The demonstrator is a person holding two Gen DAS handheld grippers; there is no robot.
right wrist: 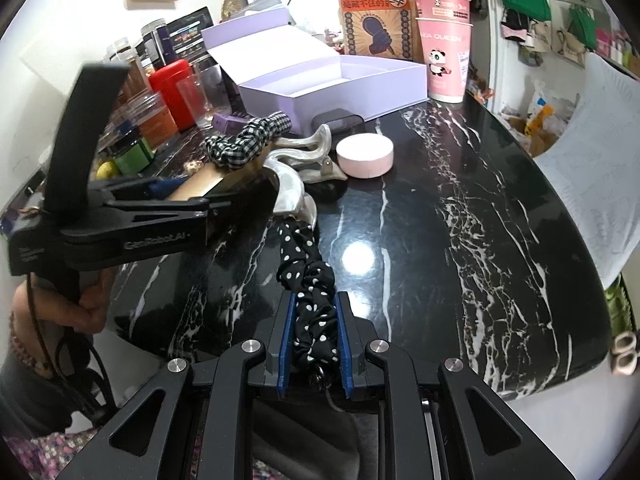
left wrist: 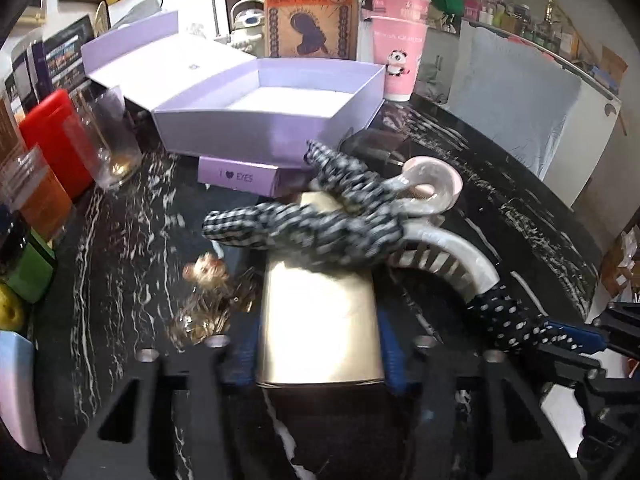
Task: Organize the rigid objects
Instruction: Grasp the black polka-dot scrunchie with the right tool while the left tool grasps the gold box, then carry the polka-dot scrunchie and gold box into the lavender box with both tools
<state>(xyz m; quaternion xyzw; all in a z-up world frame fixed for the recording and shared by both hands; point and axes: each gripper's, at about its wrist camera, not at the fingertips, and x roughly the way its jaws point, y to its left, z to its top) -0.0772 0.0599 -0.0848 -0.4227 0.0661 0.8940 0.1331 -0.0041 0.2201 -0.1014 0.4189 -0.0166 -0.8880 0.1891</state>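
Observation:
A flat gold box (left wrist: 320, 320) lies on the black marble table, and my left gripper (left wrist: 320, 344) is shut on it, blue pads (left wrist: 250, 344) against its two long sides. A black-and-white checked scrunchie (left wrist: 304, 220) is draped over the box's far end. A pearly hair claw (left wrist: 448, 252) lies just right of it. My right gripper (right wrist: 312, 336) is shut on a black polka-dot scrunchie (right wrist: 308, 280), whose far end reaches the claw (right wrist: 288, 192). In the right wrist view the left gripper (right wrist: 240, 192) sits at the left with the gold box (right wrist: 196, 188) in it.
An open lilac box (left wrist: 272, 120) stands behind the pile, with a small lilac carton (left wrist: 240, 176) in front of it. A pink round case (right wrist: 364, 156), pink cups (right wrist: 444, 52), a glass (left wrist: 108, 140), a red canister (left wrist: 56, 136) and jars line the table. Small gold trinkets (left wrist: 208, 300) lie left of the gold box.

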